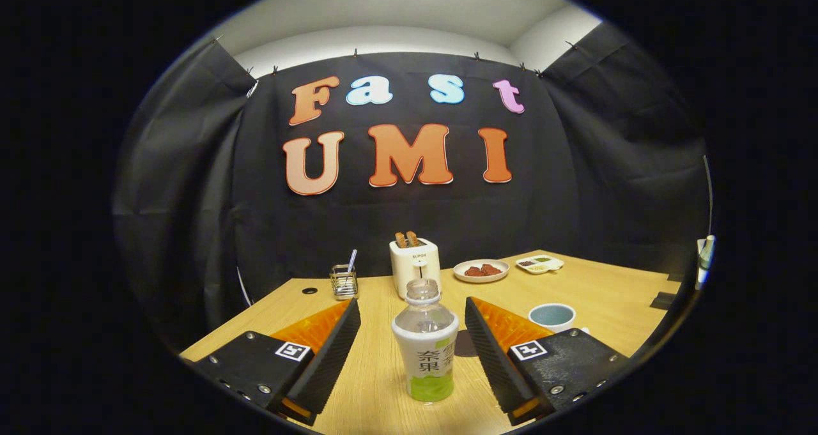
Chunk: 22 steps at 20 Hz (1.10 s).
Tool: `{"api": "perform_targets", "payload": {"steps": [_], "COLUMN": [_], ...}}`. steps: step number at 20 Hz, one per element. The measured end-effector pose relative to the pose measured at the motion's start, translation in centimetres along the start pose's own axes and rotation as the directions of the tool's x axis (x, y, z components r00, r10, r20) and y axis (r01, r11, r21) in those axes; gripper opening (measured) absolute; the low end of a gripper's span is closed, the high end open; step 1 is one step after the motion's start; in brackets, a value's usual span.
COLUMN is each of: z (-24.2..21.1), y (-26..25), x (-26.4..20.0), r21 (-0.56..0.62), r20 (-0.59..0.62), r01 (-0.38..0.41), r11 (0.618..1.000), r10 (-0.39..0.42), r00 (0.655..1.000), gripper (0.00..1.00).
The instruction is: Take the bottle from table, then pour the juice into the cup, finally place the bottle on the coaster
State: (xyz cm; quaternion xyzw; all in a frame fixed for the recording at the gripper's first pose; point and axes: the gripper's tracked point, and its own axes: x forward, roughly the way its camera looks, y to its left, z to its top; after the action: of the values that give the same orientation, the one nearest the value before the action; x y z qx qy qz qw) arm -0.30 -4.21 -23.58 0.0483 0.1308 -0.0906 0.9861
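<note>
An upright bottle (425, 342) stands on the tabletop (377, 371), centred between the spread jaws of the gripper (413, 310), untouched. The cup (552, 316) sits right of the bottle.

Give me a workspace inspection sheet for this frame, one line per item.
Surface: wooden table, a round hole near its far corner.
Job's things: bottle upright, cap off, between the fingers; cup beyond the right finger; dark coaster partly hidden behind the bottle.
Clutter: toaster with toast, wire holder, plate of food, divided dish.
Grippers: hand-held gripper open, fingers either side of the bottle, not touching.
Cables: nothing seen.
Surroundings: black cloth wall.
</note>
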Motion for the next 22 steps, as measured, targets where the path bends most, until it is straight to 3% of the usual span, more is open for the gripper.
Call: {"api": "perform_targets", "payload": {"steps": [5, 9, 13, 16, 20, 22], "z": [-4.7, -7.3, -9.8, -9.8, -9.4, -8.3], "y": [-0.5, -1.7, -1.6, -1.8, -1.1, 0.0], "x": [1.5, 2.5, 3.2, 3.1, 2.9, 2.8], "r21": [-0.021, -0.058, -0.06, -0.097, -0.135, -0.079], "r20": [-0.108, -0.162, -0.222, -0.21, -0.19, -0.17], "r01": [-0.001, 0.043, 0.048, 0.061, 0.03, -0.02], "r11": [1.0, 0.997, 0.997, 0.993, 0.99, 0.997], "r10": [-0.001, -0.052, -0.061, -0.08, -0.056, 0.006], "r00": [0.994, 0.985, 0.973, 0.974, 0.98, 0.985], "gripper": [0.98, 0.96, 0.83, 0.65, 0.59, 0.58]}}
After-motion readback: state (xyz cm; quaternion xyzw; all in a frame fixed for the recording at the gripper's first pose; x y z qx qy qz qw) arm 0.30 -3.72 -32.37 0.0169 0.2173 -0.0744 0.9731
